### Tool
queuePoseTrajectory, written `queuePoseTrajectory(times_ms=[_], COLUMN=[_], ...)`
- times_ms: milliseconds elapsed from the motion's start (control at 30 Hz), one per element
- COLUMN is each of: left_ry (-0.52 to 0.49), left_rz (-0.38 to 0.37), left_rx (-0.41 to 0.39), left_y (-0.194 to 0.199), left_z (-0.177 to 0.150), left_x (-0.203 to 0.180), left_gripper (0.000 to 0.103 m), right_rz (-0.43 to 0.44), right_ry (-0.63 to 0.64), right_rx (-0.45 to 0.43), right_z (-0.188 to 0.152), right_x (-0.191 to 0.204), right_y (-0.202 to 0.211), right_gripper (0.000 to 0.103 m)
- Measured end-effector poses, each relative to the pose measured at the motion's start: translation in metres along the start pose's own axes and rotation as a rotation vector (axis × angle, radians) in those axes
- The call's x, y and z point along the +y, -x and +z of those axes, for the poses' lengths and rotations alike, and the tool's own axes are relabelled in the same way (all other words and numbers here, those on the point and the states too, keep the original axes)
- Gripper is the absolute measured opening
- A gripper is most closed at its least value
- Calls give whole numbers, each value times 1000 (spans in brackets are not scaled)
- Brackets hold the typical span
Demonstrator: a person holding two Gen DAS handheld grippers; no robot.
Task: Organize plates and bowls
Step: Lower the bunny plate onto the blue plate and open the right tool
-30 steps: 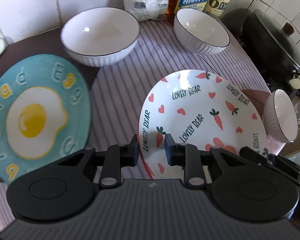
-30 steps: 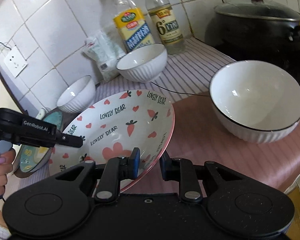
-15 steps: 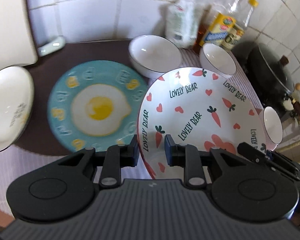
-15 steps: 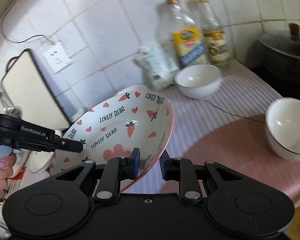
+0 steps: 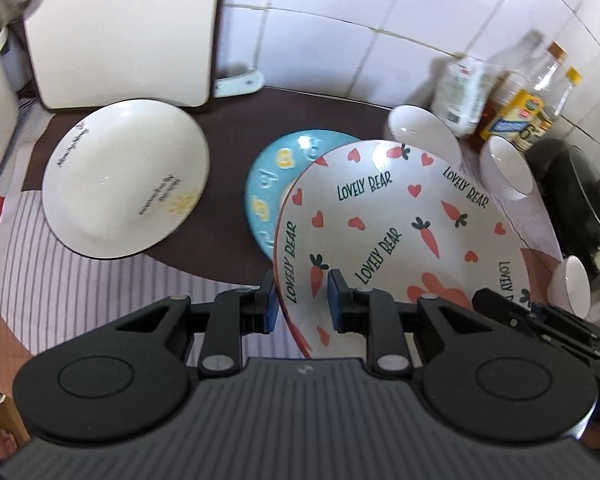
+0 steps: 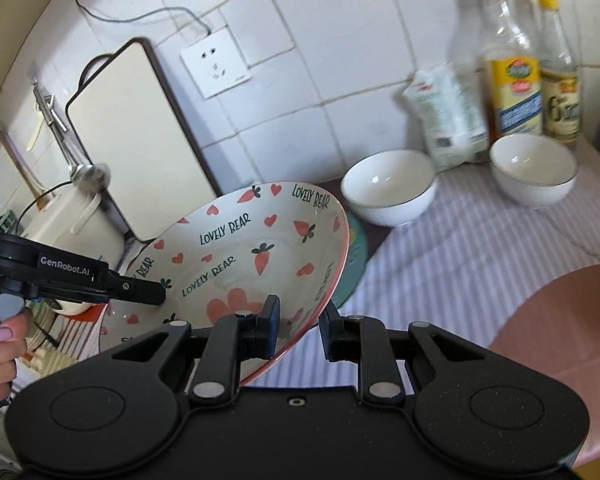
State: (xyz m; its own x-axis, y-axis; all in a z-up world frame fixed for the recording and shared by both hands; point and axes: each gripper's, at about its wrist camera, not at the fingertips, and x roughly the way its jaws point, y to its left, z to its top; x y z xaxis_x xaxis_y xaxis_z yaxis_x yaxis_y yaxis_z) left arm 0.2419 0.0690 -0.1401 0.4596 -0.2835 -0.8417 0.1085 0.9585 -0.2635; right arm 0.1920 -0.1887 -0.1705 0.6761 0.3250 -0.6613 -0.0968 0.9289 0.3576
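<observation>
Both grippers, left (image 5: 302,295) and right (image 6: 298,323), clamp opposite rims of the carrot plate (image 5: 396,224), held tilted above the worktop (image 5: 100,292) over the blue plate (image 5: 276,176). It looks stiff, glazed, slippery and breakable; rim grips suit it.

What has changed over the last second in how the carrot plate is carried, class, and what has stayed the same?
The carrot plate, gripped at opposite rims by the left tongs and right tongs, has been carried leftward, away from the small bowl at the counter's right end. It now hangs partly over the blue egg plate, with the big white plate newly in view. Both grips are unchanged; the bowls and bottles stay put.
</observation>
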Motion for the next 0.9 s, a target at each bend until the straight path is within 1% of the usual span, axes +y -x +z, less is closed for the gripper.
queuePoseTrajectory(times_ms=[133,333,567,667,800,900], left_ry=[28,68,64,73,97,112], left_rz=[16,17,58,57,53,60], left_rx=[11,27,66,96,125,148], left_y=[-13,-40,-71,-80,-87,-92], left_z=[3,16,26,28,31,32], left_x=[11,23,26,27,29,28], left_gripper=[22,22,24,23,23,23], right_rz=[19,13,21,17,-4,-3], right_ry=[5,29,18,4,24,-3], right_rx=[42,92,159,188,174,188], right_z=[2,13,21,22,20,19], right_x=[3,-1,-15,-19,-20,-25], right_y=[-20,-48,-79,-90,-96,-101], right_gripper=[26,26,26,26,26,26])
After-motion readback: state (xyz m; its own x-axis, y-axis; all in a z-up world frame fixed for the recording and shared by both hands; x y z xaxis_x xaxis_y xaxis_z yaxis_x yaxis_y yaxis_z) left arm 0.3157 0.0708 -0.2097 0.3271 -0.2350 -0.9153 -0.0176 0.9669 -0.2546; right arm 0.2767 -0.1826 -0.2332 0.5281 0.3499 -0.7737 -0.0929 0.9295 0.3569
